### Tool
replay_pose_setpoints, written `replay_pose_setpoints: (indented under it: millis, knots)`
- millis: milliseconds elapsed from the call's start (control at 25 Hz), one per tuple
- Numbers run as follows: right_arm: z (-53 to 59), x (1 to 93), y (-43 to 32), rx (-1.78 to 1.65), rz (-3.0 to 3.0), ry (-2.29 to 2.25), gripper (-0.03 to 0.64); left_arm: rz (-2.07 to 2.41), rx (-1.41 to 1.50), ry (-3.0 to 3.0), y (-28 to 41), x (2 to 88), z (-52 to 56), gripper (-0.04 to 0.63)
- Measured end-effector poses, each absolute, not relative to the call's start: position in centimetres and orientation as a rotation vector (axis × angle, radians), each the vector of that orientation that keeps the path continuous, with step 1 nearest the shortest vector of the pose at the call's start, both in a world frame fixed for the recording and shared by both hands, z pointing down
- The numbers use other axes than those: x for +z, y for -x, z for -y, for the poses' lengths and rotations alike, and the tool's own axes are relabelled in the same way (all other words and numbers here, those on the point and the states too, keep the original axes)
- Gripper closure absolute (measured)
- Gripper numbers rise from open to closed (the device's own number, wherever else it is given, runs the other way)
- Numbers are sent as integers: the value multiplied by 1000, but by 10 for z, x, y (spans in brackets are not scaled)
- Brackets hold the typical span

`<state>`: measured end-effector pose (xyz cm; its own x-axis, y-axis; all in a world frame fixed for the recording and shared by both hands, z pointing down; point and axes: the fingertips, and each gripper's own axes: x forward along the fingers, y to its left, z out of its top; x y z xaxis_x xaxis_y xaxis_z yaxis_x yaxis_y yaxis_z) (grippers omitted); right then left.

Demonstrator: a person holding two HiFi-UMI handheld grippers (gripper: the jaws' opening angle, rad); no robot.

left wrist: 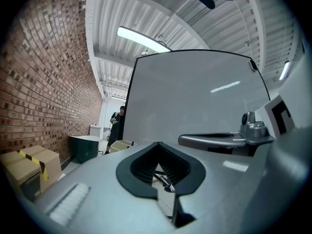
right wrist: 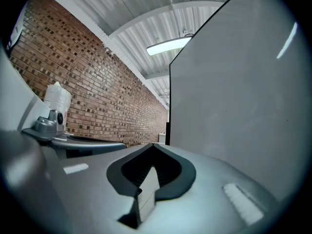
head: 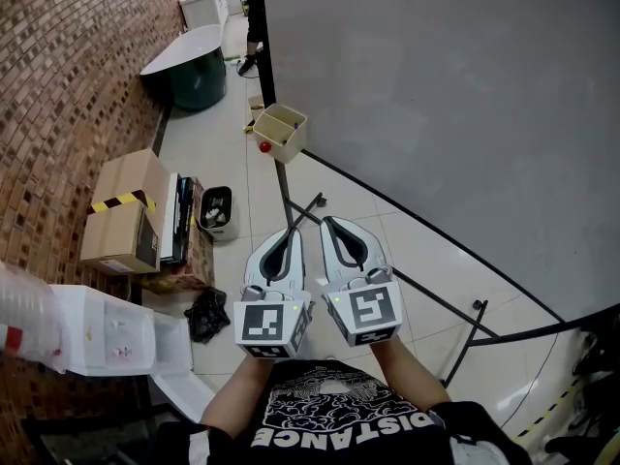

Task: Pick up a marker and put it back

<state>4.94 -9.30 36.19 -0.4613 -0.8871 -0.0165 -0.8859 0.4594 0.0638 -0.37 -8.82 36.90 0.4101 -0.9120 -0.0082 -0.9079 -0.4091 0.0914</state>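
My left gripper (head: 290, 232) and right gripper (head: 330, 222) are held side by side at chest height, pointing along the floor beside a big grey whiteboard (head: 436, 114). Both are shut with nothing between the jaws. In the left gripper view the jaws of the left gripper (left wrist: 157, 144) meet at the tip; the right gripper (right wrist: 153, 146) shows the same in the right gripper view. An open beige tray (head: 280, 130) hangs at the whiteboard's far end, with a small red thing (head: 264, 146) at its edge. I cannot make out a marker for sure.
A brick wall (head: 68, 85) runs along the left, with cardboard boxes (head: 121, 211), a small black bin (head: 216, 209) and a dark green tub (head: 189, 66) beside it. The whiteboard's black stand legs (head: 484, 332) cross the tiled floor. A person (left wrist: 117, 126) stands far off.
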Motion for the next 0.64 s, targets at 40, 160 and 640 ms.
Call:
replay_pose_setpoints:
  millis: [40,160,640]
  knots:
    - [93,362,-49,-97,2668,-1620,617,1661,-86,-2587,3,370,88,589]
    - [94,361,-48,-95,2671,-1617,617,1659,-81,-2587,4,367,88,589]
    - [96,360,-48,-105,2663,-1607,617,1639,-63,-2601,2,369,90,589]
